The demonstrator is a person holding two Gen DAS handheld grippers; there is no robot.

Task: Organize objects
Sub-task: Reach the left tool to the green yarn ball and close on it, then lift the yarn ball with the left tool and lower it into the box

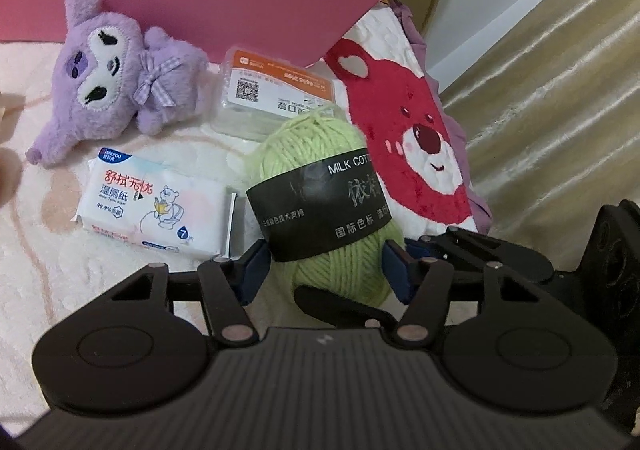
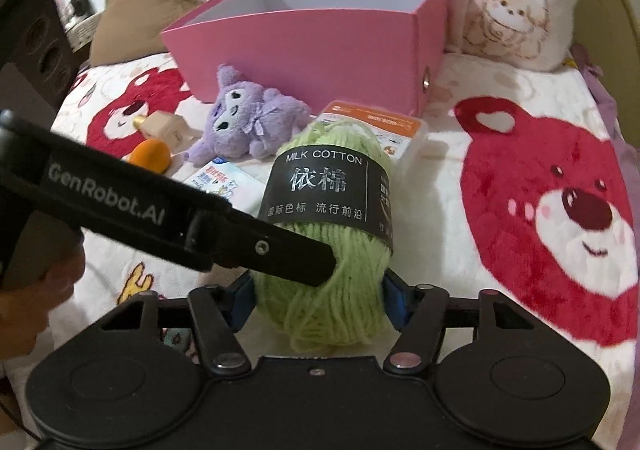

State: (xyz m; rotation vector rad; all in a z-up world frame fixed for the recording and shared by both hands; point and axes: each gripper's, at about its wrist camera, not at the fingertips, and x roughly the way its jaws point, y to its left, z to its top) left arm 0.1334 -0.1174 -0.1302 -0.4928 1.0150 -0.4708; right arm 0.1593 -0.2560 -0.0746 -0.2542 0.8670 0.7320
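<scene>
On bed blanket [image 2: 460, 97], both grippers are pinching green yarn skein [image 2: 332, 185].
Left gripper [image 1: 324, 270] and right gripper [image 2: 320, 298] are pressing pads into skein's near end; pink box [image 2: 312, 49] is sitting behind, plush [image 2: 248, 121], wipes pack [image 1: 152, 201] lying near; pillows behind.

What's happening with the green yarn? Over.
Both tools clamped on the green yarn ball: left tool, right tool. Yarn resting on blanket. Pink box open behind. Path clear.
</scene>
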